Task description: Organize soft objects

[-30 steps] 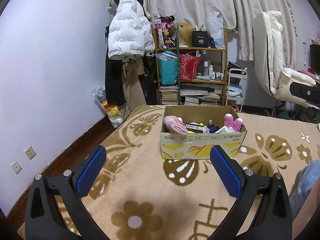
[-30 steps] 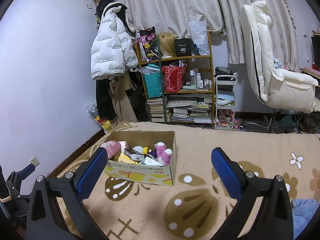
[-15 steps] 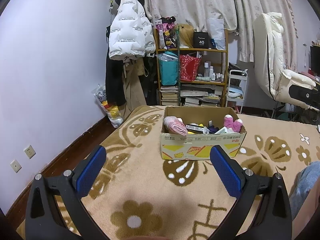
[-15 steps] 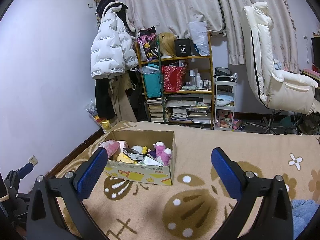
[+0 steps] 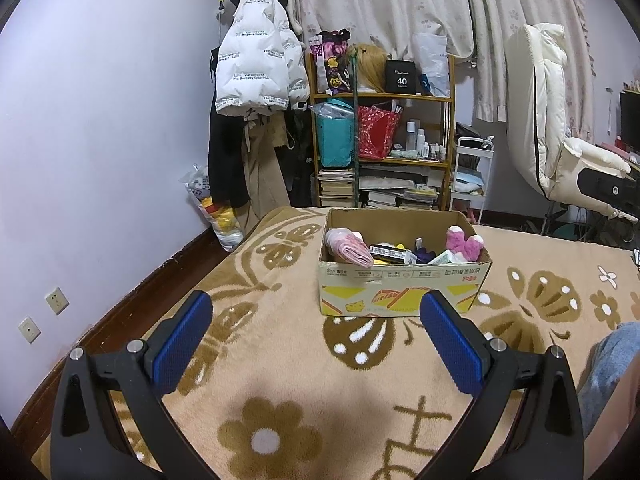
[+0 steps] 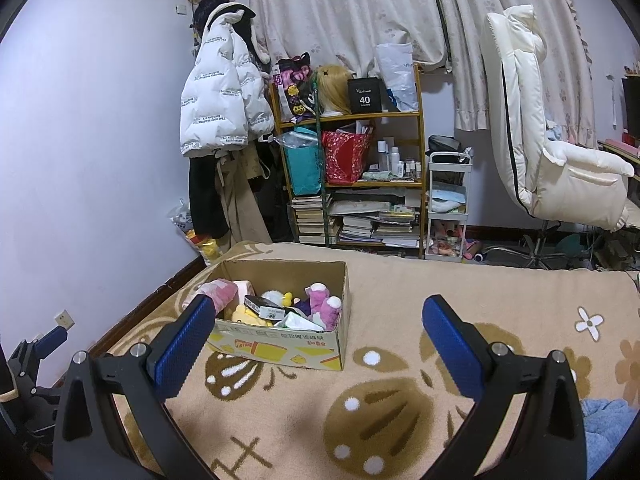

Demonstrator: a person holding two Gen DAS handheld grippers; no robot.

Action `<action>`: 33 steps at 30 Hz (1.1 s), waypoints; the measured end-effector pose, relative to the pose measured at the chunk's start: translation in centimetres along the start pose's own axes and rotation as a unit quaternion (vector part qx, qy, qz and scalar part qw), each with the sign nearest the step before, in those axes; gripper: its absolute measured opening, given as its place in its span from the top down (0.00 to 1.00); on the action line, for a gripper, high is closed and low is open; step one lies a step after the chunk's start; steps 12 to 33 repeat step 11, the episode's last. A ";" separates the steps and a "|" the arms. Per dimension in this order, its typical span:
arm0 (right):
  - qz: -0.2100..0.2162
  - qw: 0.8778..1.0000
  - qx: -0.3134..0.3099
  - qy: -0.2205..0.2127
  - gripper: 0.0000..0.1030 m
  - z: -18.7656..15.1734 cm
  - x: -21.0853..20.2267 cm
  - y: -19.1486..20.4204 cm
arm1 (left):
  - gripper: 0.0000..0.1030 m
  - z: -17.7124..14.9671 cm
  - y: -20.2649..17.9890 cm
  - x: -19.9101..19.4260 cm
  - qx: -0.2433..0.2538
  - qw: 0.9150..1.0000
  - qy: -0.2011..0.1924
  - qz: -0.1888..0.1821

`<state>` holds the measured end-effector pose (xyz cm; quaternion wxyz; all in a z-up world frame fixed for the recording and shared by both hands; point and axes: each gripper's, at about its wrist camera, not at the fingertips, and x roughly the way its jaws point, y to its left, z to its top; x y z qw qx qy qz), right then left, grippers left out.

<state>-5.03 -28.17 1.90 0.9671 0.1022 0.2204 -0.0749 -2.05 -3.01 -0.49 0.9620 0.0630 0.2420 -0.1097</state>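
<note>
1. A tan blanket [image 5: 280, 380] patterned with brown butterflies and flowers covers the bed.
2. 1 open cardboard box [image 5: 404, 292] of soft toys sits directly on it.
3. Blue fabric [image 6: 604, 428] lies at its near right edge.

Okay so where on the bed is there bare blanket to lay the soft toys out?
Bare blanket lies right of the cardboard box, reaching the blue cloth, and in front of it, under both open grippers. The box itself is crowded: pink plush, rolled pink cloth.

A tan blanket [image 5: 280, 380] with brown flowers and butterflies bears a yellow-printed cardboard box [image 5: 400, 292].
</note>
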 end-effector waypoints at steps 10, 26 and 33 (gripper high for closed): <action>-0.001 1.000 0.001 0.001 0.00 -0.1 -0.1 -0.2 | 0.00 -0.4 -0.2 0.2 -0.001 1.000 0.003 0.003; -0.001 1.000 0.001 0.000 0.00 -0.1 -0.1 -0.3 | 0.00 -0.4 -0.2 0.2 -0.002 1.000 0.003 0.003; -0.001 1.000 0.001 0.000 0.00 -0.1 -0.1 -0.3 | 0.00 -0.4 -0.2 0.2 -0.002 1.000 0.003 0.003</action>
